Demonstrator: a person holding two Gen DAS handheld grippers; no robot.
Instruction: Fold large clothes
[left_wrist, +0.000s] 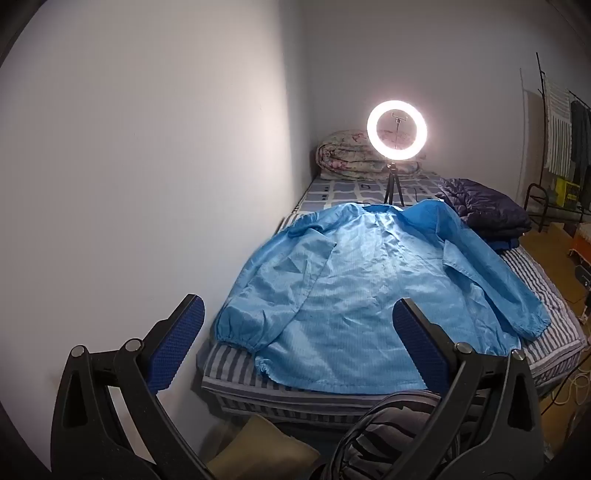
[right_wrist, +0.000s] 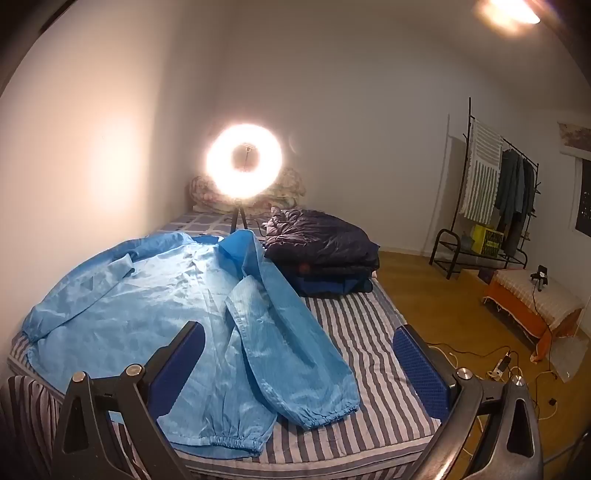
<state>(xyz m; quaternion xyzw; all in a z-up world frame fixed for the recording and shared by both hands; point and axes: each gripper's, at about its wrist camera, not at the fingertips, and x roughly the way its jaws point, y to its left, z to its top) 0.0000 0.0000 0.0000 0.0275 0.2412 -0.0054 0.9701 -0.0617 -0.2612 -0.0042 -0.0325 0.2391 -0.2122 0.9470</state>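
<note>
A large light-blue jacket (left_wrist: 369, 280) lies spread flat on the striped bed (left_wrist: 546, 295), collar toward the far end, both sleeves laid out along its sides. From the right wrist the jacket (right_wrist: 155, 310) fills the bed's left half, its right sleeve (right_wrist: 295, 350) ending in an elastic cuff near the front edge of the bed (right_wrist: 373, 343). My left gripper (left_wrist: 297, 317) hovers open in front of the bed's near end, above the jacket's hem, holding nothing. My right gripper (right_wrist: 297, 343) is open too, empty, above the right sleeve and hem.
A lit ring light (left_wrist: 397, 130) on a small tripod stands at the bed's far end before a rolled quilt (left_wrist: 351, 155). Folded dark clothes (right_wrist: 321, 247) are stacked at the far right of the bed. A wall runs along the left; clothes rack (right_wrist: 491, 192), orange-draped stool (right_wrist: 532, 306) and floor cables (right_wrist: 498, 365) are on the right.
</note>
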